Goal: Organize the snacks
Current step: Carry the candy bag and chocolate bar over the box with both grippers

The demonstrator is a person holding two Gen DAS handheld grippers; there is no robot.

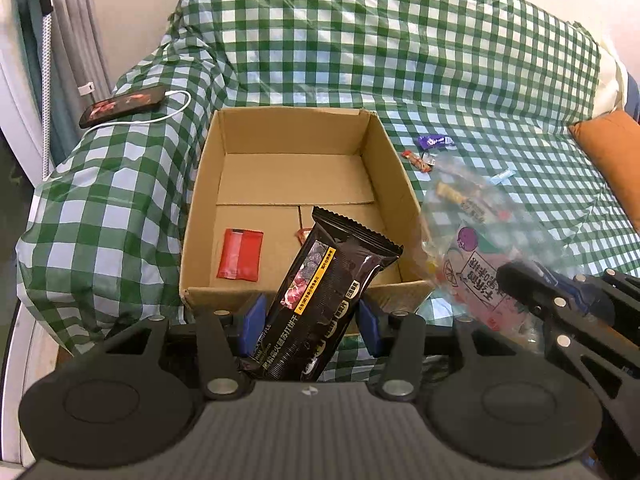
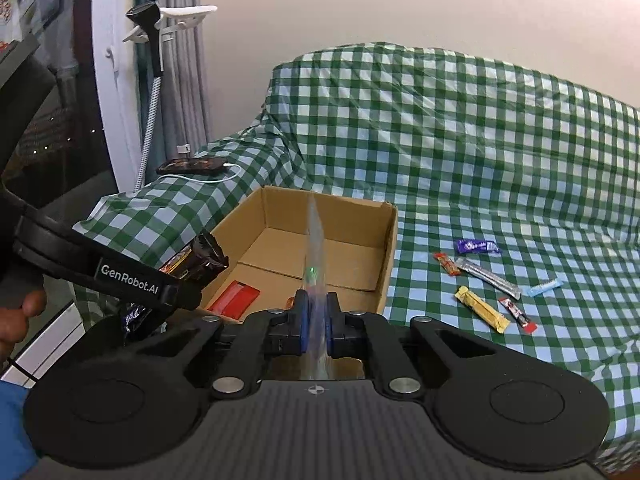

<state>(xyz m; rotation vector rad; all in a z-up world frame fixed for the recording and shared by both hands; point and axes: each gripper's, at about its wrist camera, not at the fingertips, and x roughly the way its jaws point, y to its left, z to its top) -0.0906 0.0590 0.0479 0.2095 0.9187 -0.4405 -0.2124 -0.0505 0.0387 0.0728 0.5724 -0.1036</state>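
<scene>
In the left wrist view my left gripper (image 1: pixel 312 322) is shut on a long black cracker pack (image 1: pixel 328 276), which tilts over the near rim of an open cardboard box (image 1: pixel 292 132). A red packet (image 1: pixel 240 254) lies flat on the box floor. To the right, my right gripper (image 1: pixel 536 280) is shut on a clear plastic bag of sweets (image 1: pixel 480 248). In the right wrist view the right gripper (image 2: pixel 317 320) pinches that bag (image 2: pixel 316 264) edge-on above the box (image 2: pixel 352 220). The left gripper (image 2: pixel 188 284) with the black pack (image 2: pixel 204 254) is at its left.
Several loose snacks lie on the green checked cloth right of the box: a purple bar (image 2: pixel 478 246), a silver stick (image 2: pixel 488 278), a yellow bar (image 2: pixel 482 308) and a light blue wrapper (image 2: pixel 544 287). A phone (image 1: pixel 120 106) on a white cable rests on the armrest. An orange cushion (image 1: pixel 612 156) lies far right.
</scene>
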